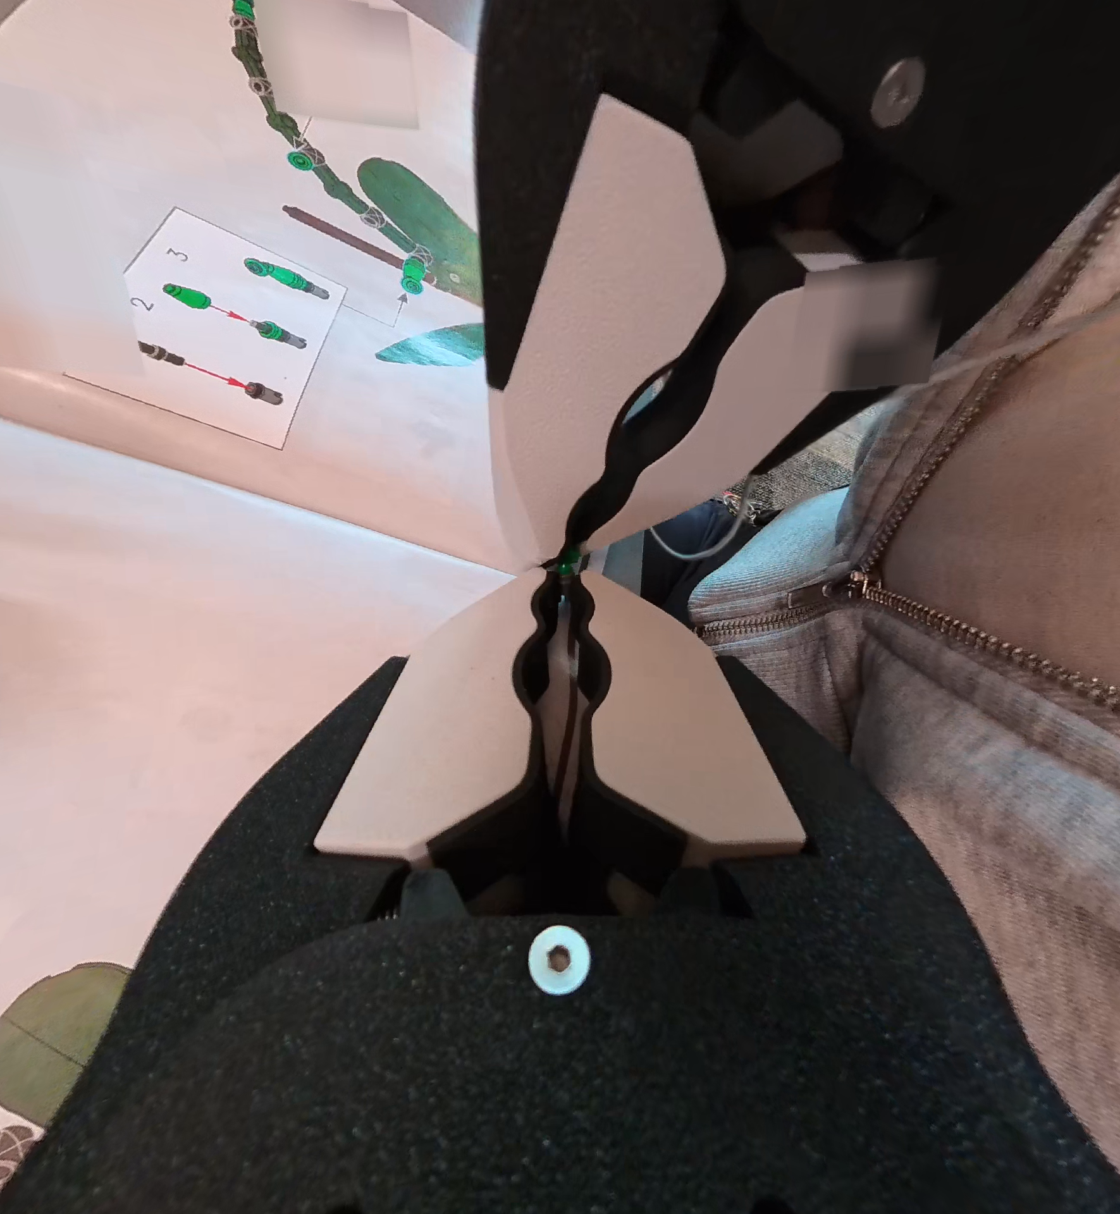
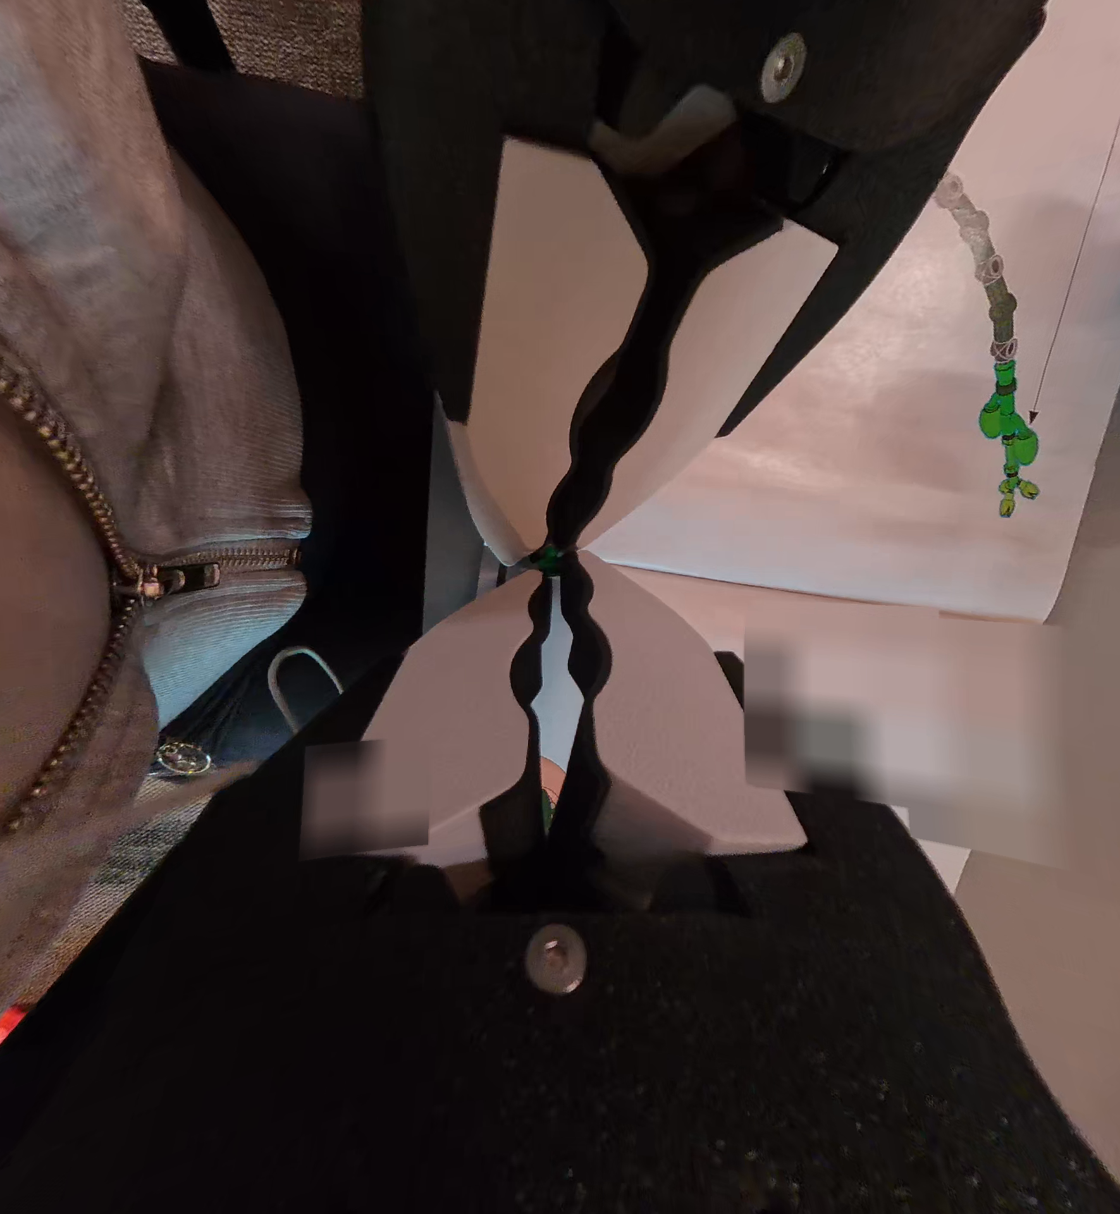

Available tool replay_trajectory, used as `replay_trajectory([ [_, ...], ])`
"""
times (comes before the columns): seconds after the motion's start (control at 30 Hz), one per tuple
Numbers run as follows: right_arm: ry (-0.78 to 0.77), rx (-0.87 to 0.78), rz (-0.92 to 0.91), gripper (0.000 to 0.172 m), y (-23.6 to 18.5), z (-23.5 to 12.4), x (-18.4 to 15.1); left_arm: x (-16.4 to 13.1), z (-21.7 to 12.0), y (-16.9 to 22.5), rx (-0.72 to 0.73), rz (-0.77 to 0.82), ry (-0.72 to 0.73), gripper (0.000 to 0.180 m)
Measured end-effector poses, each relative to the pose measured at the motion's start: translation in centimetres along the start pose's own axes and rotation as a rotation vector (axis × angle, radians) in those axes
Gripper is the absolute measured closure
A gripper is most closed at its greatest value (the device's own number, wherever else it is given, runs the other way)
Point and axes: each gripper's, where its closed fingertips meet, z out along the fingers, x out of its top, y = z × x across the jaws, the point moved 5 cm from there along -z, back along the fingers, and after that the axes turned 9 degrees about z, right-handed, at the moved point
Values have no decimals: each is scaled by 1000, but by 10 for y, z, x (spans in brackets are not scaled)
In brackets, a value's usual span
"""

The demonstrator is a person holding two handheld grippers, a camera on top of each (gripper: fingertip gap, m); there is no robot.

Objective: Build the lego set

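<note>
Tools meet tip to tip above an open instruction booklet (image 1: 150, 493) that shows printed green part diagrams. Left tool (image 1: 560, 581): fingertips pressed together, pinching the end of a thin dark rod (image 1: 567, 736) that runs back between its pale fingers (image 1: 452, 736). Right tool (image 2: 554, 562): fingertips likewise pressed together, pinching a small green piece (image 2: 547, 557). Green piece also shows in the left wrist view (image 1: 567, 566), sitting exactly where both sets of tips converge, touching the rod's end. In each view the other tool reaches down from the top edge of the frame, its pale fingers ending at the same point.

Surroundings: booklet pages lie to the left side in the left wrist view and to the right side in the right wrist view (image 2: 807, 512). A person's grey zip jacket (image 1: 1004, 722) is close beside the tools, with a metal zipper (image 1: 1004, 650). A white cord (image 2: 301, 683) loops against dark fabric below the jacket hem.
</note>
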Motion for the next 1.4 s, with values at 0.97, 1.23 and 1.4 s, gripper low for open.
replay_trajectory([
  [0.97, 464, -9, 395, 169, 23, -32, -11, 18, -25, -10, 41, -20, 279, 165],
  [1.23, 376, -144, 226, 169, 14, -30, -1, 27, -25, -9, 170, 62, 333, 171],
  [1.4, 370, -175, 199, 169, 12, -35, 2, 28, -27, -7, 164, 71, 356, 177],
])
